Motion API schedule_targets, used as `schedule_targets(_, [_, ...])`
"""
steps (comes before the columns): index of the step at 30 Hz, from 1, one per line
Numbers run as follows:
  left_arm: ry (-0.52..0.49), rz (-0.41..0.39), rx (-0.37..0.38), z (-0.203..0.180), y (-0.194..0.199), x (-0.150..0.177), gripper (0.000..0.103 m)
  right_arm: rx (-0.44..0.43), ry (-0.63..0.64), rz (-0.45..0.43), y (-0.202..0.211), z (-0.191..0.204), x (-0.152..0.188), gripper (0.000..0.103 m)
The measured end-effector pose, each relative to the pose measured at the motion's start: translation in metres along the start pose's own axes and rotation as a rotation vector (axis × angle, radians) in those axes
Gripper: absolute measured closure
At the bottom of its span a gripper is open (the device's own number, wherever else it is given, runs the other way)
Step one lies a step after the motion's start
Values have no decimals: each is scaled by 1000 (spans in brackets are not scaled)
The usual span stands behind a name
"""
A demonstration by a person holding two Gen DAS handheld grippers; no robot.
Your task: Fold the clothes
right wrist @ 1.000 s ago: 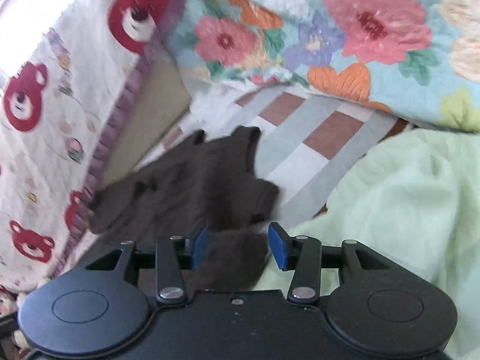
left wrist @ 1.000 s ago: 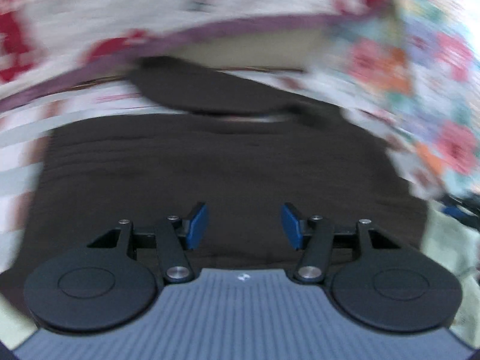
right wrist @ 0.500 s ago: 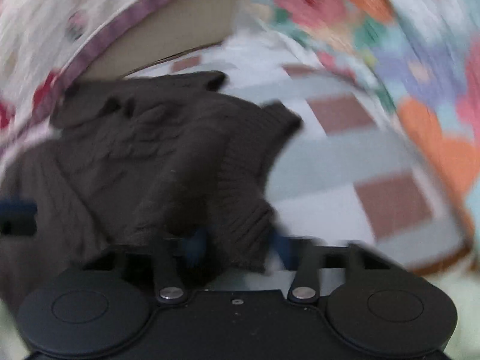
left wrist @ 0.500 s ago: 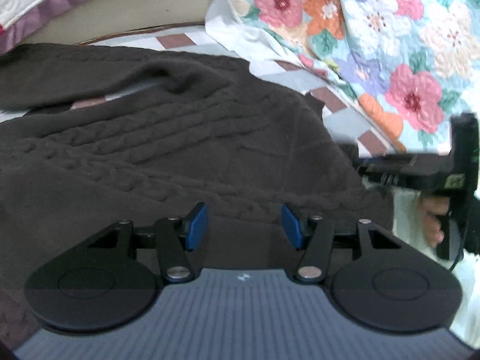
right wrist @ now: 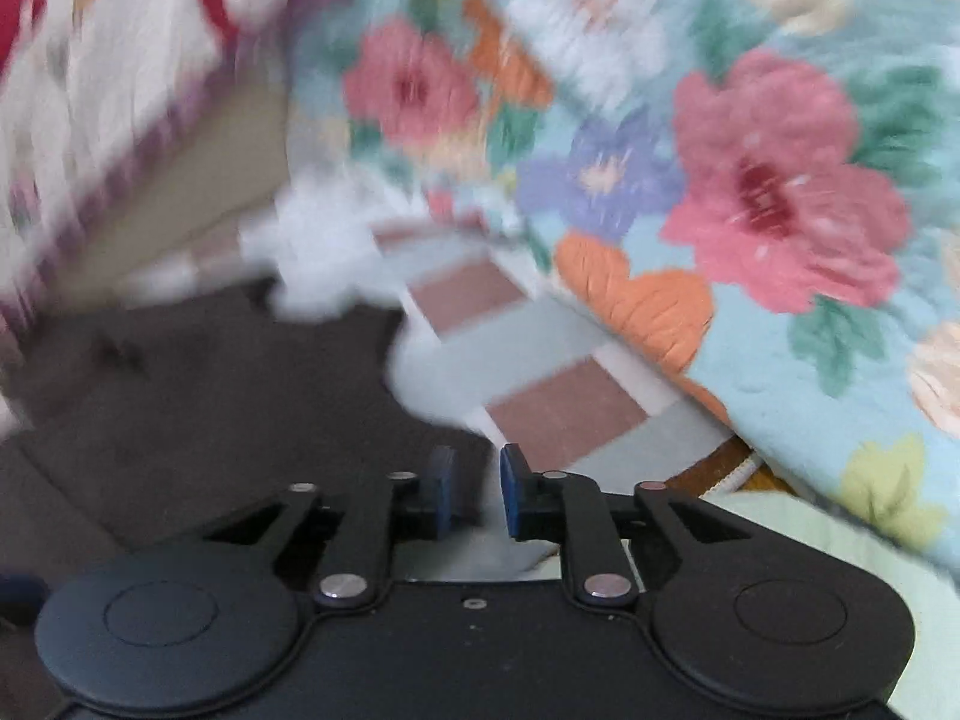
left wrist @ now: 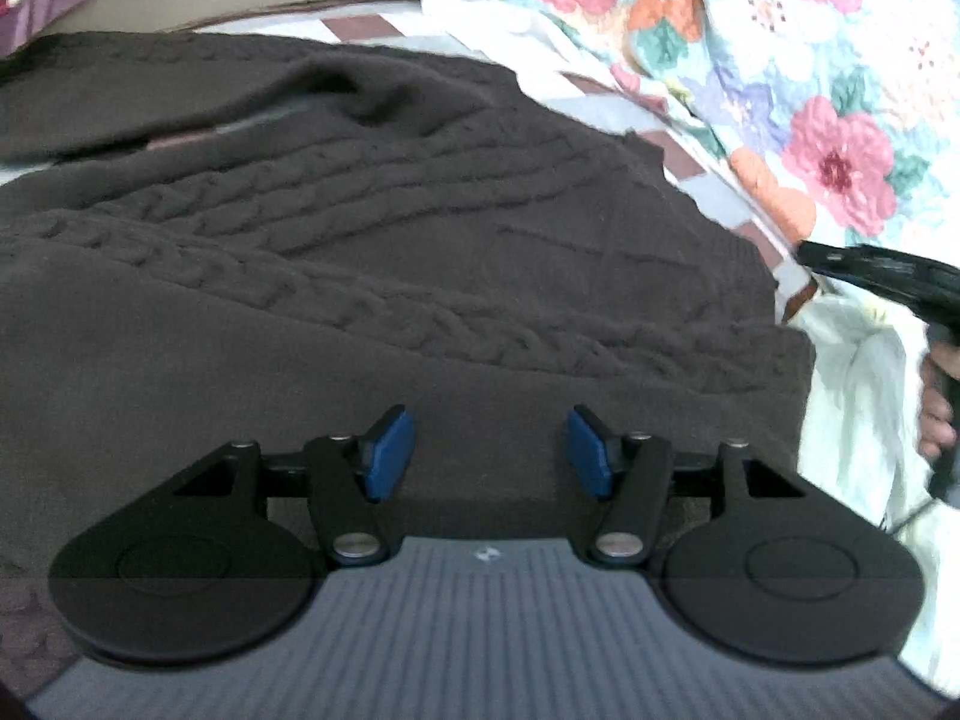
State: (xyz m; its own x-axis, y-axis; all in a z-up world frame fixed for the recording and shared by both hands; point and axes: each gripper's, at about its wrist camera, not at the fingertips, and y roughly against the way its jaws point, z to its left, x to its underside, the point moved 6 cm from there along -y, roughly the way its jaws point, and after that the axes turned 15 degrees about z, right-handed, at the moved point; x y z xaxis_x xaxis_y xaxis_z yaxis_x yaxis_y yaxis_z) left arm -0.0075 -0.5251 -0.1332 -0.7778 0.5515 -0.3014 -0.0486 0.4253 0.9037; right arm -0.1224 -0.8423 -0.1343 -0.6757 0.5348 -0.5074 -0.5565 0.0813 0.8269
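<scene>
Dark brown cable-knit sweater [left wrist: 384, 252]: spread broad on checked brown-and-grey bedsheet [right wrist: 528, 360], beside floral quilt [left wrist: 780, 60]. Progress, judged: one fold at the upper edge perhaps laid; most folding left.

Left gripper [left wrist: 489, 450]: pitched down over the sweater's near hem, blue pads apart and widening, cloth beneath them, none pinched.

Right gripper [right wrist: 474, 489]: at the sweater's right edge over the sheet, view blurred; narrow gap parting, nothing caught between. Holding hand [left wrist: 939, 402] visible right of the sweater.
</scene>
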Motion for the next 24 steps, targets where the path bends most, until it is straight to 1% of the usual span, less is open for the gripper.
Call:
schedule_targets(1, [7, 2, -7, 3, -1, 0, 43, -37, -39, -18, 9, 3, 4, 60])
schedule_targets(2, [14, 4, -15, 6, -1, 1, 42, -75, -75, -35, 18, 7, 8, 59])
schedule_targets(3, [22, 8, -22, 10, -2, 1, 41, -134, -75, -37, 20, 16, 13, 59])
schedule_targets(5, [39, 49, -40, 16, -10, 3, 41, -248, -71, -39, 24, 33, 23, 59])
schedule_targets(7, [40, 31, -40, 19, -6, 5, 40, -252, 53, 10, 16, 64, 37, 59])
schedule_targets(10, [46, 17, -83, 29, -1, 8, 40, -253, 240, 86, 5, 109, 59, 59])
schedule_targets(11, [48, 19, -101, 34, 0, 9, 40, -223, 319, 132, -3, 120, 69, 57])
schedule_targets(12, [50, 20, -118, 40, 1, 10, 40, -189, 396, 175, -11, 130, 80, 57])
schedule_targets(13, [55, 22, -134, 46, 2, 11, 40, -129, 455, 185, -14, 136, 88, 58])
schedule_targets(14, [83, 22, -142, 53, 4, 11, 40, -69, 513, 194, -17, 142, 95, 58])
schedule_targets(15, [92, 26, -125, 58, 7, 12, 40, -12, 566, 204, -19, 147, 102, 57])
schedule_targets(17, [113, 30, -122, 70, 16, 13, 40, 4, 554, 222, -14, 150, 99, 58])
schedule_targets(19, [111, 17, -176, 81, 27, 15, 37, -25, 510, 217, -6, 151, 89, 58])
schedule_targets(21, [105, -7, -223, 95, 38, 17, 36, -59, 522, 188, 5, 160, 82, 58])
schedule_targets(22, [113, -17, -228, 105, 43, 19, 36, -75, 531, 179, 9, 167, 80, 57])
schedule_targets(24, [147, -31, -188, 128, 54, 19, 36, -86, 552, 227, -5, 177, 87, 53])
